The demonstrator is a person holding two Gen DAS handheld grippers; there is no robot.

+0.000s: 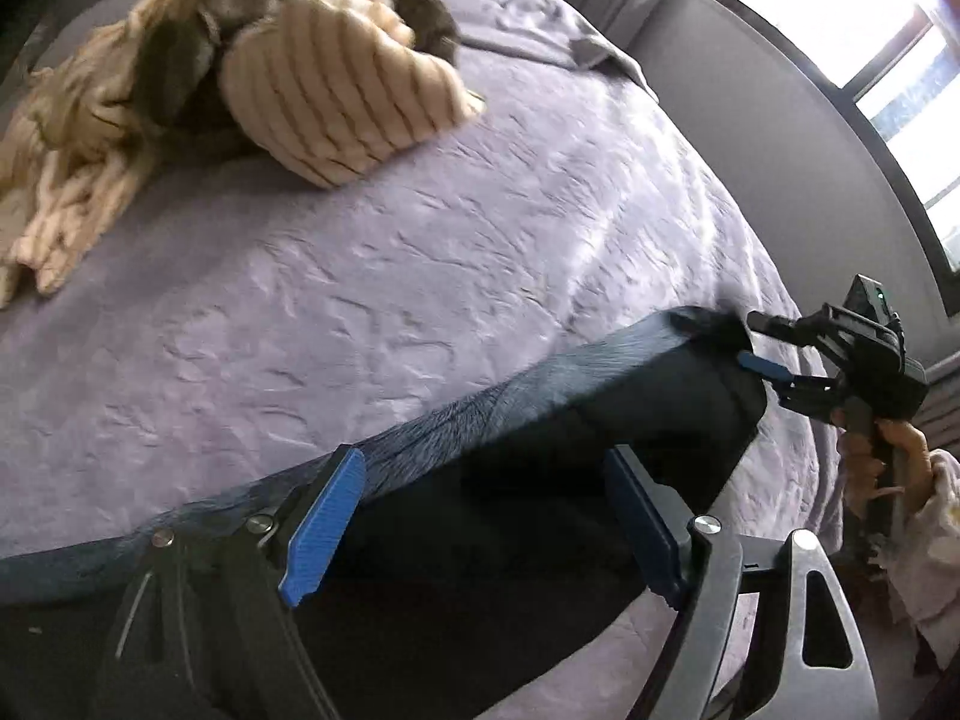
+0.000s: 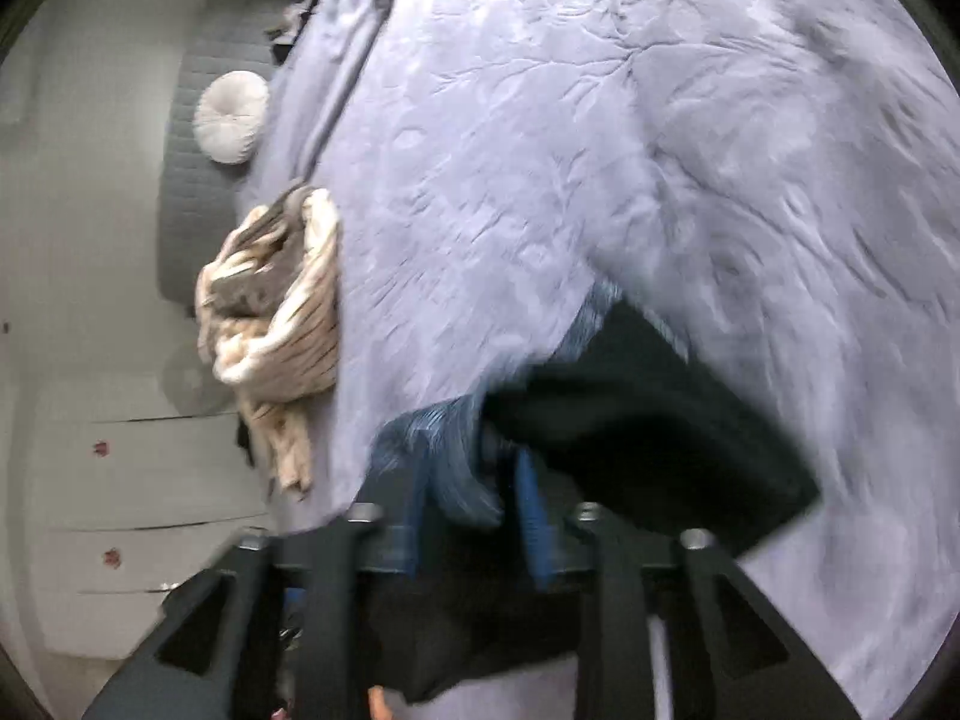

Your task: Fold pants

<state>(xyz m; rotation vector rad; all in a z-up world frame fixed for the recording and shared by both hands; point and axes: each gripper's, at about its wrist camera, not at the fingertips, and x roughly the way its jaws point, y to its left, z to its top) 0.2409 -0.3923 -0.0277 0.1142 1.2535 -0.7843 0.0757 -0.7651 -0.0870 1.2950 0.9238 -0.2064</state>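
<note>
Dark navy pants [image 1: 510, 480] hang stretched above the lavender bedspread [image 1: 420, 240], their upper edge running from lower left to the right. My left gripper [image 1: 480, 528] has its blue pads wide apart with the pants lying between them, and is not closed on the cloth. My right gripper [image 1: 744, 342] shows at the right of the left wrist view, shut on the far corner of the pants. In the right wrist view, the right gripper [image 2: 474, 516] pinches a bunched fold of the pants [image 2: 630, 420] between its blue pads.
A beige striped blanket heap with grey cloth [image 1: 240, 72] lies at the far left of the bed, and also shows in the right wrist view [image 2: 276, 312]. A round white cushion [image 2: 231, 117] sits by the headboard. A window [image 1: 900, 90] is on the right wall.
</note>
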